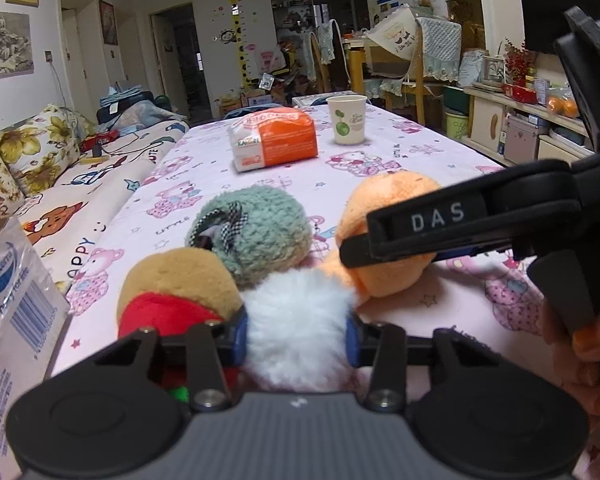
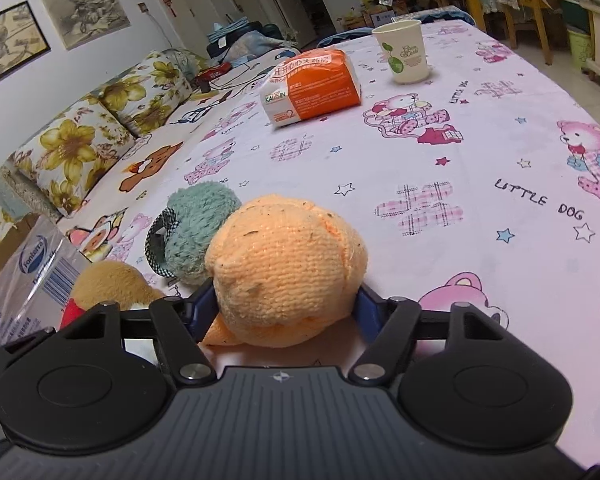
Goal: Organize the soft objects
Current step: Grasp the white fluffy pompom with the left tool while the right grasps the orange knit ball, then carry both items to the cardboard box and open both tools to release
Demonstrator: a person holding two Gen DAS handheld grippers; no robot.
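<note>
**Left wrist view: both grippers closing on plush toys at the near edge of the table**

Left wrist view shows the left gripper (image 1: pixel 296 340) with its blue pads pressed into both sides of a white fluffy toy (image 1: pixel 296 320), the fur bulging out between them; the jaws stand fairly narrow. In the right wrist view, the right gripper (image 2: pixel 286 312) stands wide around an orange knitted toy (image 2: pixel 288 264), its blue pads hard against both flanks. Whether they squeeze yet or merely touch I cannot tell for certain, though they appear to be in contact.

All the toys lie clustered near the near left corner of the table (image 2: pixel 500 140), just beside a plastic-wrapped carton (image 1: pixel 16 308) at the left edge.

To do this step well, I judge each grip should bite the body rather than loose fur alone, since plush compresses and slips. Lift straight up, one hand clear of the other, so the neighbouring toys touching these are not dragged along.

Counted: four soft toys, namely white, orange, a green fuzzy one (image 1: pixel 256 232) and a tan-and-red one (image 1: pixel 172 292). Toward the far edge sit one orange tissue pack (image 1: pixel 274 138) and one paper cup (image 1: pixel 347 119).
</note>
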